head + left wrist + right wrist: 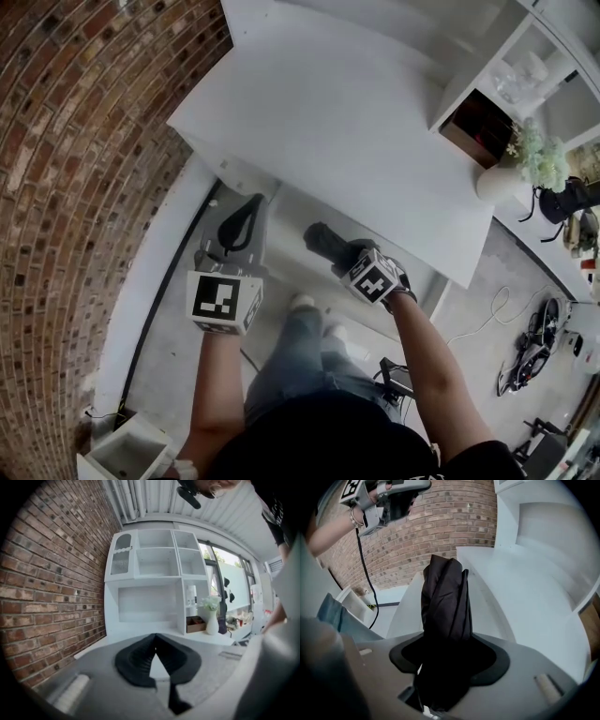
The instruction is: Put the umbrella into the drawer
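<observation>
We judge that the step in hand is to lower the umbrella into the drawer. To do it well, on the left we should hold the left gripper to the side, near the red brick wall, so that it does not cross the path. Its jaws are closed, the tips meet and nothing is between them. It hangs just beside what seems to be the pulled-out white drawer, under the front edge of the flat white desk top. Moving right, we should bring the free end of the umbrella down first, turn its length along the length of the drawer, and release only when it lies flat inside and below the rim. If not, it can catch on the desk edge. The folded black fabric umbrella sits in the right gripper, whose jaws are clamped on its lower part. The rest stands out straight ahead past the jaw tips, pointing down over the drawer opening. We cannot tell whether it touches the drawer.
</observation>
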